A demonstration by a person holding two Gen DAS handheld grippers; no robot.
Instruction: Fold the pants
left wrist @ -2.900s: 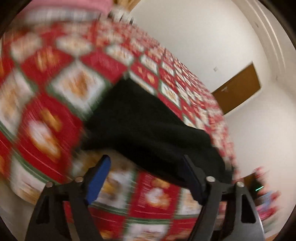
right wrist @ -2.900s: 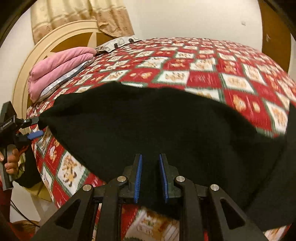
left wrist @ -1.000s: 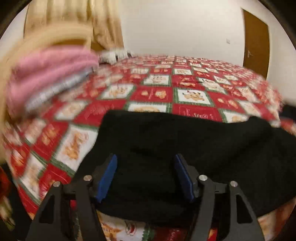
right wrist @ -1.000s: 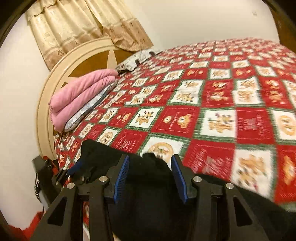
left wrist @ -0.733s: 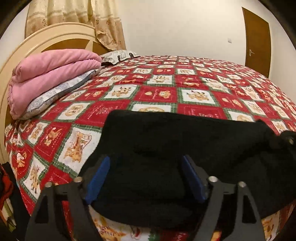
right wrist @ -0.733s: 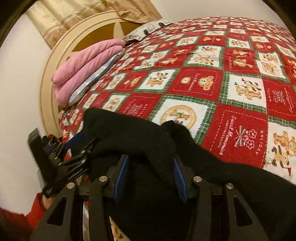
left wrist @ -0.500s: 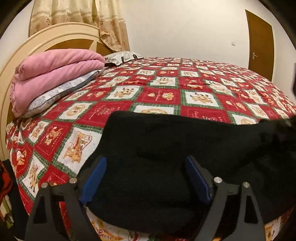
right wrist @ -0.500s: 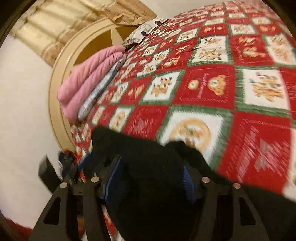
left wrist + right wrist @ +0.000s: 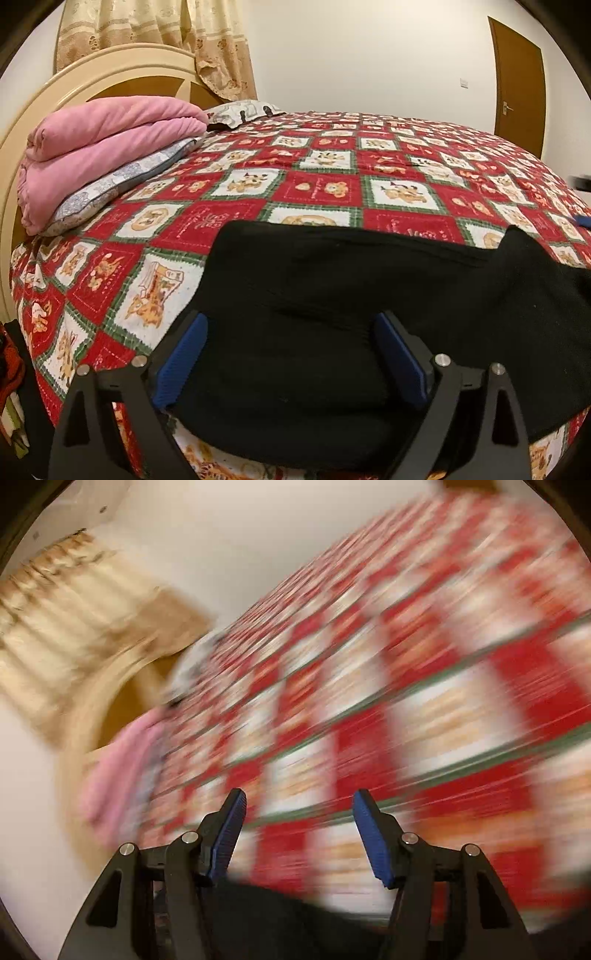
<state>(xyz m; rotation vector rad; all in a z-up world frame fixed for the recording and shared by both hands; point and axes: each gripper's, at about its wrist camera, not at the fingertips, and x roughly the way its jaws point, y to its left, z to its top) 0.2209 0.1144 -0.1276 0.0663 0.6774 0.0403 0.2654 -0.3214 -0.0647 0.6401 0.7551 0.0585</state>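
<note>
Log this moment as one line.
left gripper: open over pants | right gripper: open, empty | pants on bed

Stitched lettering on the quilt [image 9: 321, 188] (too small) cannot be read.

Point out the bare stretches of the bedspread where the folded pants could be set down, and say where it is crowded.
Most open: the wide bedspread beyond the black pants, running toward the door. A narrower strip lies between the pants' left edge and the pink blanket. Crowded: the headboard side, with blanket and pillows, and the near edge, covered by the pants under the open left gripper.
</note>
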